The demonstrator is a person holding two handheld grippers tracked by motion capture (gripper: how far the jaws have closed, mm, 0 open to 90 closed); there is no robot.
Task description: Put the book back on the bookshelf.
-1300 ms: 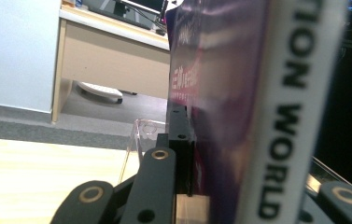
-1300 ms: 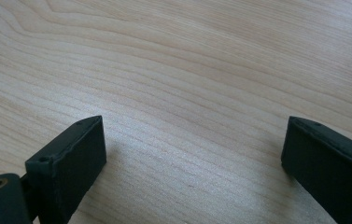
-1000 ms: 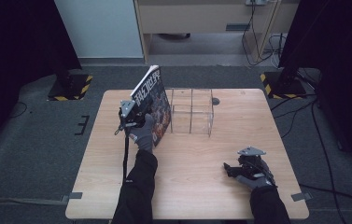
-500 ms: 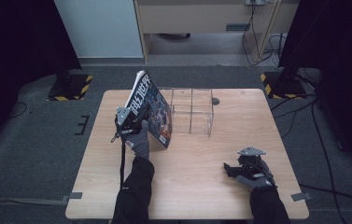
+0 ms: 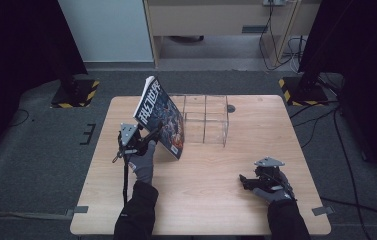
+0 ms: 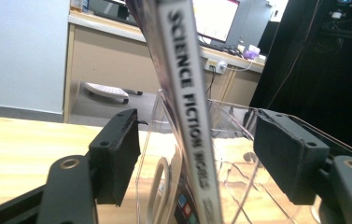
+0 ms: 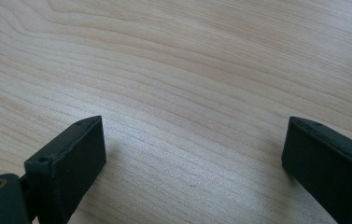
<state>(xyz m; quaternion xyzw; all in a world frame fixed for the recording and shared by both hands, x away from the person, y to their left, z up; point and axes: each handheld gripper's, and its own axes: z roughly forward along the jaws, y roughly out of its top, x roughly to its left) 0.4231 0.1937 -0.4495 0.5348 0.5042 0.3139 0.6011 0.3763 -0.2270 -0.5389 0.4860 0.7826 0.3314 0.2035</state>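
Glossy magazine [image 5: 162, 118] tilted on tabletop [image 5: 211, 200] against clear organizer [image 5: 206, 120], spine between left gripper [image 6: 197, 158] jaws, just opened, untouched. Right gripper [image 5: 248, 181] jaws apart, idle, well apart.

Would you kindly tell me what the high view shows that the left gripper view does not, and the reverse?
High view: the whole table, the illustrated cover of the tilted magazine, and the open-jawed right gripper near the table's front edge. Left gripper view: the spine, lettered SCIENCE FICTION WORLD, standing between the jaws of the left gripper, which have just been opening, with a gap on each side. Shared: the magazine, the clear divided box beside it, and the table.
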